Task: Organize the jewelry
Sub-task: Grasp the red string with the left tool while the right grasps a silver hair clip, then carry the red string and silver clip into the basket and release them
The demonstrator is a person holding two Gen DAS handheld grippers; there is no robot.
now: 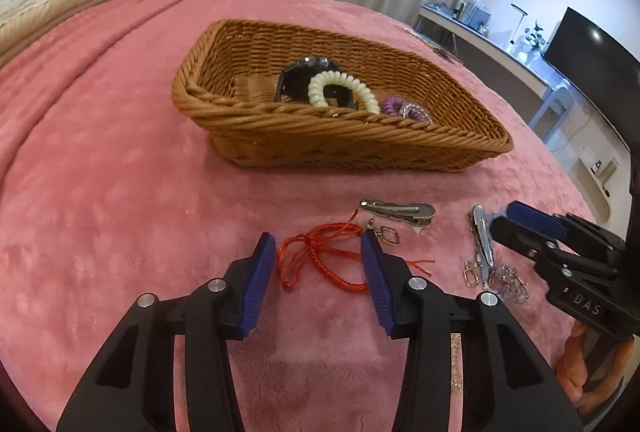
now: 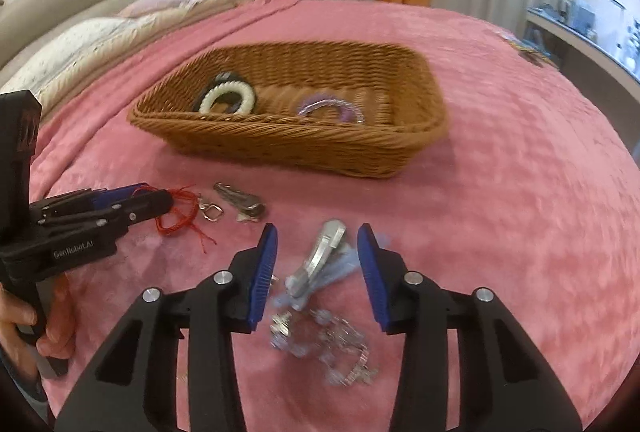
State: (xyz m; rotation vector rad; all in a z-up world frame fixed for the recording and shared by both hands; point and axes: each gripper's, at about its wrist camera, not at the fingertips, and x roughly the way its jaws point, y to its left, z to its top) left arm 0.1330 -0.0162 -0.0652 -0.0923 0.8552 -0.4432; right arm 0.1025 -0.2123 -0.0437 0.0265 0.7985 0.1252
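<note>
A wicker basket (image 1: 320,136) (image 2: 304,148) sits on the pink blanket and holds a white coil hair tie (image 1: 340,90), a dark watch (image 1: 304,70) and purple and clear coil ties (image 1: 404,108). My left gripper (image 1: 318,252) is open, its fingers either side of a red cord bracelet (image 1: 316,256), which also shows in the right wrist view (image 2: 178,218). My right gripper (image 2: 316,264) is open over a silver hair clip (image 2: 320,256) and a tangle of silver chain jewelry (image 2: 324,344).
A second silver clip (image 1: 400,210) (image 2: 240,202) and a small square earring (image 1: 386,234) (image 2: 212,212) lie between the two piles. Pillows (image 2: 120,24) lie at the bed's head. A desk and monitor (image 1: 588,48) stand right of the bed.
</note>
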